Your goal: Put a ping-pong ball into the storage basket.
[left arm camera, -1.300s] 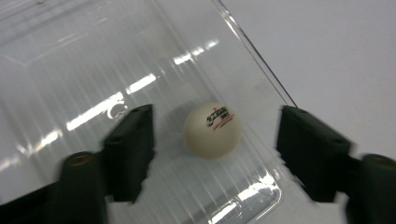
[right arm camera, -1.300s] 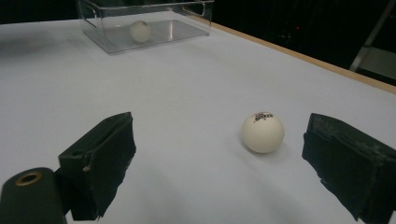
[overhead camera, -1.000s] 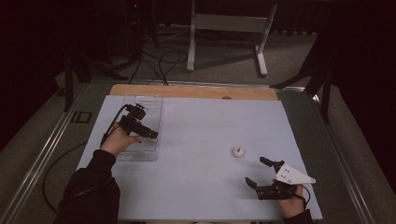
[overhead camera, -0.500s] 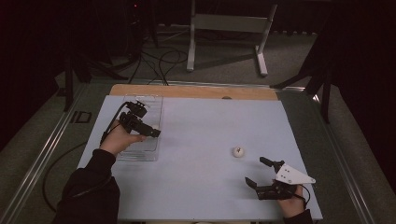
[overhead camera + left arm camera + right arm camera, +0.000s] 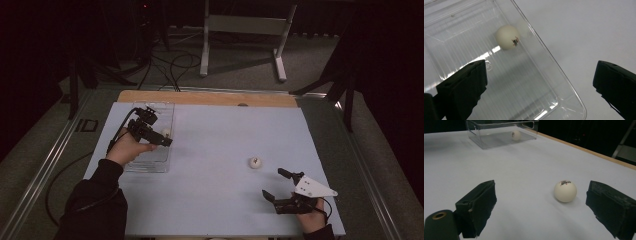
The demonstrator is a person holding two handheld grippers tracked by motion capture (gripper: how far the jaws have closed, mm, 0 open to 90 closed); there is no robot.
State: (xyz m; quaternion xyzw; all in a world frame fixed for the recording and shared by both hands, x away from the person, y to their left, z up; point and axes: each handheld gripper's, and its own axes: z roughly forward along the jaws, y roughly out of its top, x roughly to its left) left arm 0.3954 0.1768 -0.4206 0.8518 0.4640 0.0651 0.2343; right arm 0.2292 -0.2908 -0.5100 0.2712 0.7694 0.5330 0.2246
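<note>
- Left tool held over clear tray at worktop's left; jaws wide, just been opening, nothing between pads. Tips aimed to the right in high view.
- Left gripper view: looking steeply down; one jaw over tray floor, other over bare worktop past tray's long wall.
- Ball in tray lying on tray floor, hard against that long wall; small dark print facing lower right. Round, so no long axis. In high view just a pale spot beside left tool's tips.
- Tray's long axis running near-to-far in high view.
- Right tool low at worktop's near right corner, jaws wide, empty, aimed left and away.
- Loose ball on worktop ahead of right tool, nearer one jaw, touching neither; print on top.
- Right gripper view also giving tray side-on far off, ball inside; print not legible in high view.
</note>
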